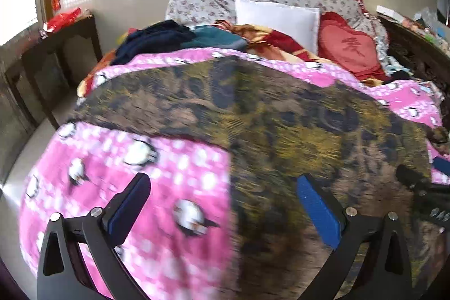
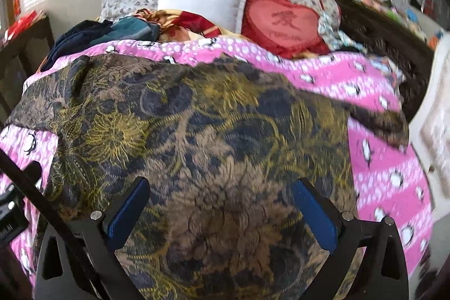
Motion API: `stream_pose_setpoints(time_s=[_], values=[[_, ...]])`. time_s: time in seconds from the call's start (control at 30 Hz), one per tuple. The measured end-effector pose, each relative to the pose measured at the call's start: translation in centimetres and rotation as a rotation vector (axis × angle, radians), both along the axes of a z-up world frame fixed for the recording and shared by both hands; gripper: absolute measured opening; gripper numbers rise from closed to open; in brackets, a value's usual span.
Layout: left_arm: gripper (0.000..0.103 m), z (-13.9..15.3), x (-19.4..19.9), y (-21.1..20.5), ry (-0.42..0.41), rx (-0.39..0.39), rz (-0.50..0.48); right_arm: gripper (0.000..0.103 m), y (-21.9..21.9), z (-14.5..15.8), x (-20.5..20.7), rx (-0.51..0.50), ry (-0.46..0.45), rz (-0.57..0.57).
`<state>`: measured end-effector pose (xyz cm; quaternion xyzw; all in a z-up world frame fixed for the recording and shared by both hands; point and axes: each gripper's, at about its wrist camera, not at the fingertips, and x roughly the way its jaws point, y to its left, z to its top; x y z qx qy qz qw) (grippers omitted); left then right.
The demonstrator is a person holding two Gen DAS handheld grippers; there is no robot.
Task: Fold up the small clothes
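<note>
Cloth (image 2: 197,131) in a brown, gold and dark floral print lay spread flat across the pink penguin blanket (image 1: 140,173) on the bed, presumably laid out so its edges could be taken and folded. Both tools hovered just above its near part with jaws wide apart and nothing between them: the left gripper (image 1: 225,204) straddled the cloth's left edge where it met the blanket, while the right gripper (image 2: 219,207) hung over the middle, its blue pads (image 2: 315,215) clear of the fabric.

A brown garment (image 2: 197,131) patterned with dark blue and yellow-green flowers lies spread flat on the near part of the pink penguin-print bedcover (image 2: 388,182).
</note>
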<state>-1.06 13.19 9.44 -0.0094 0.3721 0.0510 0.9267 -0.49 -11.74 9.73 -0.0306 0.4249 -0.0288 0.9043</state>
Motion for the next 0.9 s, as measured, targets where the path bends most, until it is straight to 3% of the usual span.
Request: stream_pose_setpoints(time_s=[0.23,0.57,0.67,0.9], values=[[0.103,0.3,1.6,5.8,0.012,-0.032,0.075,0.103,1.3,1.5,1.9,0.002,-0.013,0.030],[0.103,-0.7,4.0,16.6,0.070,-0.076,0.293,0.103,4.6,3.2,4.6,0.033,-0.038,0.089],[0.103,-0.8,4.3,19.2,0.084,-0.071,0.339,0.103,5.0,3.2,5.9,0.042,-0.040,0.086],[0.103,-1.9,4.7,22.9,0.105,-0.141,0.388,0.103,5.0,2.0,6.5,0.086,-0.009,0.074]])
